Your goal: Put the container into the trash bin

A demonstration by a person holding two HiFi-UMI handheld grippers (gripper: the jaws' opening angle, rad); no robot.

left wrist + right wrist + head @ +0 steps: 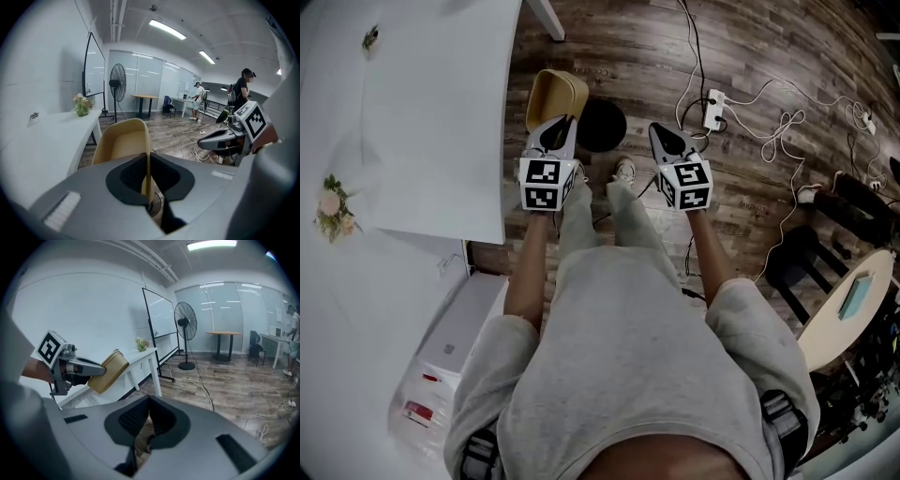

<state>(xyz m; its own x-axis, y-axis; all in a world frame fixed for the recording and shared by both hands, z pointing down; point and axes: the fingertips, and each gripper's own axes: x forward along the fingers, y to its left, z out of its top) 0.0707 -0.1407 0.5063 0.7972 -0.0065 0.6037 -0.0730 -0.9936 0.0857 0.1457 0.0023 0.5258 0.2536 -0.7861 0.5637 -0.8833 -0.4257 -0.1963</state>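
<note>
The left gripper (557, 129) is pinching one wall of a tan, open-topped container (554, 97). In the left gripper view its jaws are standing almost together, with only the thin wall of the container (123, 140) between the pads. The container is hanging in the air, its open side facing the person. In the head view it is showing just left of a round black trash bin (602, 125) on the floor and is not inside it. The right gripper (668, 138) is hovering on the far side of the bin. Its jaws are meeting at the tips, and nothing is sitting between them in the right gripper view (148, 401). That view is also catching the left gripper (77, 366) and the container (109, 371) off to its left. A white table (441, 112) carrying a small bunch of flowers (333, 208) is standing to the person's left. White cables and a power strip (713, 108) are lying across the wooden floor (750, 56).
</note>
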